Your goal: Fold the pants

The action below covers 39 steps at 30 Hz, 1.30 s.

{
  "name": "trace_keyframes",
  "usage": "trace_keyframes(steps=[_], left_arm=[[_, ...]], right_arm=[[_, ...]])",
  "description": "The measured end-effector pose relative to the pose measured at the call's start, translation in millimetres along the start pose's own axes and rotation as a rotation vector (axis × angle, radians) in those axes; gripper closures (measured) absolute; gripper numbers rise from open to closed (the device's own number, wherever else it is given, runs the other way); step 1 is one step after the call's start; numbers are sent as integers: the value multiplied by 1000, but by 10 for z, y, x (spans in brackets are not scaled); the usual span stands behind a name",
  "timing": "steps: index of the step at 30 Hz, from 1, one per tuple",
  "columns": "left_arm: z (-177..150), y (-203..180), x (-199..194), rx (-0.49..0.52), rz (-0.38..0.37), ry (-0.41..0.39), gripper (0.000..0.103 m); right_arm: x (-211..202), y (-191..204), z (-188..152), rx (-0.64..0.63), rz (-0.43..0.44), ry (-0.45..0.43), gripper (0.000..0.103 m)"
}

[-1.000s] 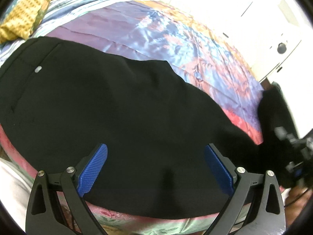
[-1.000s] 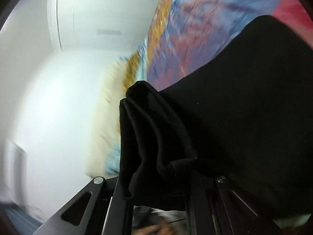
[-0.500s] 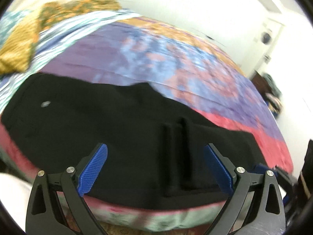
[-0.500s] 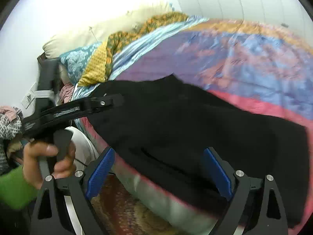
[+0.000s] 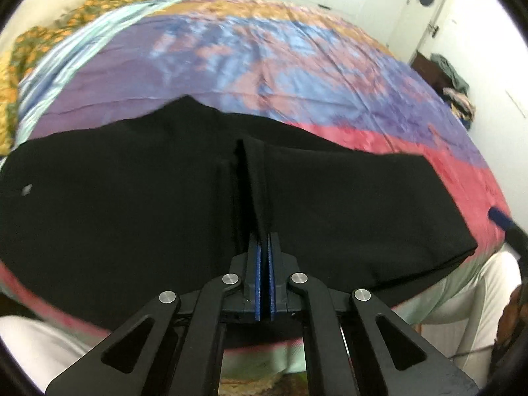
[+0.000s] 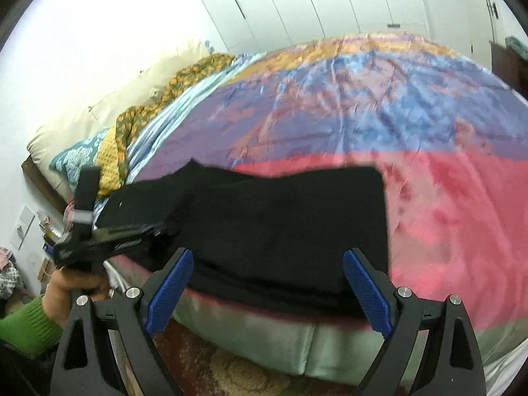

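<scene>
Black pants point(image 5: 132, 198) lie folded along the near edge of the bed, with their right end squared off on the pink part of the cover. My left gripper point(image 5: 264, 241) is shut on a raised ridge of the pants' fabric near the front edge. Seen from the right wrist, the left gripper point(image 6: 145, 231) rests on the left part of the pants point(image 6: 280, 224), held by a hand in a green sleeve point(image 6: 29, 323). My right gripper point(image 6: 267, 257) stands open just off the bed's edge, with no fabric between its blue pads point(image 6: 171, 280).
The bedspread point(image 5: 297, 49) is shiny, with purple, blue, orange and pink patches. Pillows point(image 6: 99, 109) and a yellow patterned cloth point(image 6: 112, 161) lie at the bed's head. White wardrobe doors point(image 6: 297, 0) stand behind. A patterned rug point(image 6: 247, 376) covers the floor below.
My left gripper has shut on a fold of the pants. My right gripper let go of the bunched fabric, opened, and rolled round and drew back to face the bed.
</scene>
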<state>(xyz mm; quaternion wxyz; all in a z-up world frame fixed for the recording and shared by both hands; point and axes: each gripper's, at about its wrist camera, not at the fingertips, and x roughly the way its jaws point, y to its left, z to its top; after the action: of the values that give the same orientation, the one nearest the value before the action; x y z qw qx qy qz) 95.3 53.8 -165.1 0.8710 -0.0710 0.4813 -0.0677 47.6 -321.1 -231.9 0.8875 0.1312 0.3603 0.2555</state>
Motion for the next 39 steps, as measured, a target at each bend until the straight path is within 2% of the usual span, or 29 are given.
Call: trace_keyframes(steps=[2,4,5,7,8,9,10,11,12,14,16,19,21,24,25,27,31,39], left_arm=[[-58,88,83,2,-1,33,101],[-86,55,217,24,9,60,100],[-74,41,250,30,15,66,98],[-63,-12,231,33,27,72,88],[-35,-15,192,30,32,71,78],[4,0,130,25,42,63,46],[59,56,4,14,63,18,17],[112,124,-81,7,79,-26,8],[179,217,-193,-4,96,-92,2],[383,465,-299,-28,119,-182,2],[662,776,-197,-71,170,-205,2],[1015,1236,150,-138,233,-210,2],[1159,1501,445,-173,258,-174,2],[1181,1804,1100,-153,282,2,1],[1163,1799,1266,-115,306,42,1],[1173,1693,1295,-56,372,33,0],[1147,1725,1256,-70,355,31,1],[1231,1679,1304,-61,372,45,0]], right_arm=[[-42,6,121,-28,11,-33,11],[99,23,192,-48,41,-5,11],[245,11,190,-43,69,42,9],[678,-74,68,-9,115,190,9],[910,-125,-35,4,86,283,9],[1046,-146,-104,3,55,334,9],[1052,-102,-110,-23,32,310,9],[1005,-35,-64,-39,16,287,9],[975,16,-12,-37,14,282,9],[889,101,95,-19,21,234,9],[917,169,140,-41,-15,218,7],[1256,143,29,-51,-97,338,4],[1336,199,-49,-111,-130,311,0],[1383,311,-82,-162,-195,296,0],[1389,304,-82,-149,-198,294,0],[1403,317,-75,-146,-200,300,0],[1415,308,-108,-149,-206,300,0],[1481,301,-104,-146,-240,302,0]])
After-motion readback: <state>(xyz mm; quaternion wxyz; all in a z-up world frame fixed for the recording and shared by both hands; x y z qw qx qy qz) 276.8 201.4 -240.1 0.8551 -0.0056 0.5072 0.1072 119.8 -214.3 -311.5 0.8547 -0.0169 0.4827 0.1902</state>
